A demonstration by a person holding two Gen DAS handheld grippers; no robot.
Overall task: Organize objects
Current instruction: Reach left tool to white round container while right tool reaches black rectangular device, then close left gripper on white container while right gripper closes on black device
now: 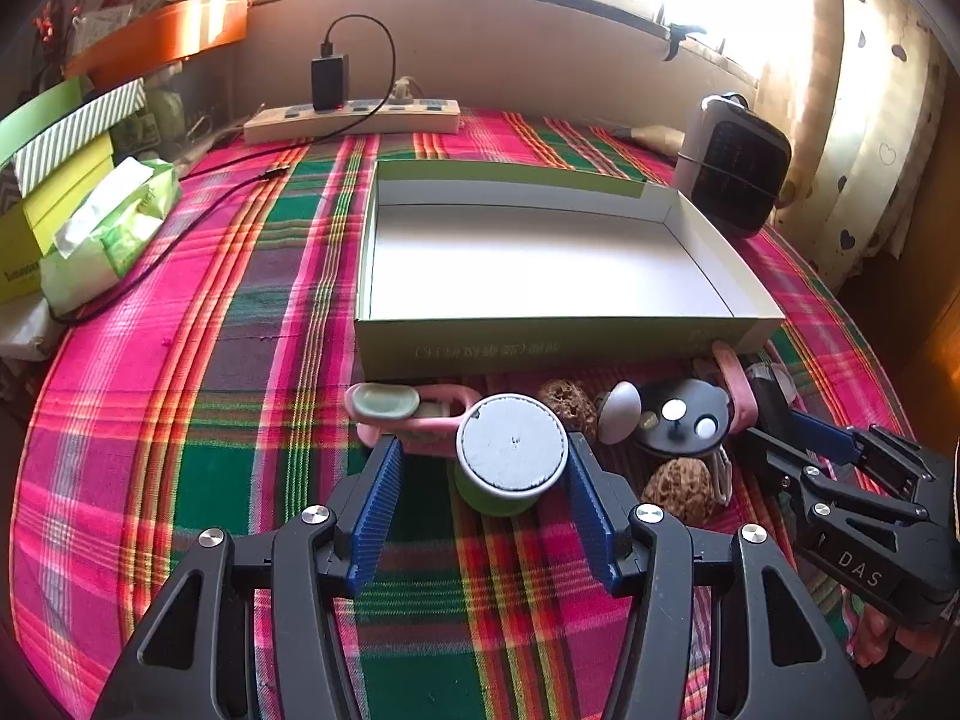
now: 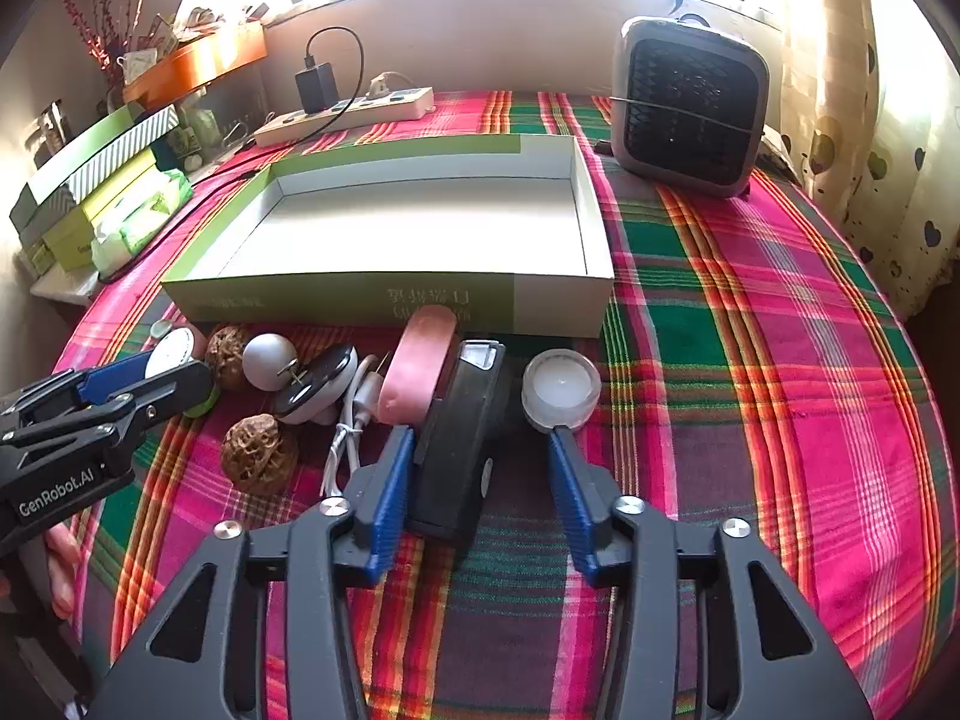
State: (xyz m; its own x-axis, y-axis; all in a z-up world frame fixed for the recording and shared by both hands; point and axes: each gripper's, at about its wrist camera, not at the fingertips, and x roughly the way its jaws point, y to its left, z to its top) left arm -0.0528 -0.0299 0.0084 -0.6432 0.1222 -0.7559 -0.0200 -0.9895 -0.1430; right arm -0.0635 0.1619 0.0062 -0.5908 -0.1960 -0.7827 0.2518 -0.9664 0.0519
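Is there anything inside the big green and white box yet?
No, the box shows only its bare white floor, and the walnuts, the candle and the other small things lie on the plaid cloth in front of it.

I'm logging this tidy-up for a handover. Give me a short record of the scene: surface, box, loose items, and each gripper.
surface: plaid cloth
box: open box, nothing inside
loose items: walnuts, tealight, black device, all in front of the box
left gripper: open, jaws either side of a green pot
right gripper: open, one pad against the black device, the other clear of it
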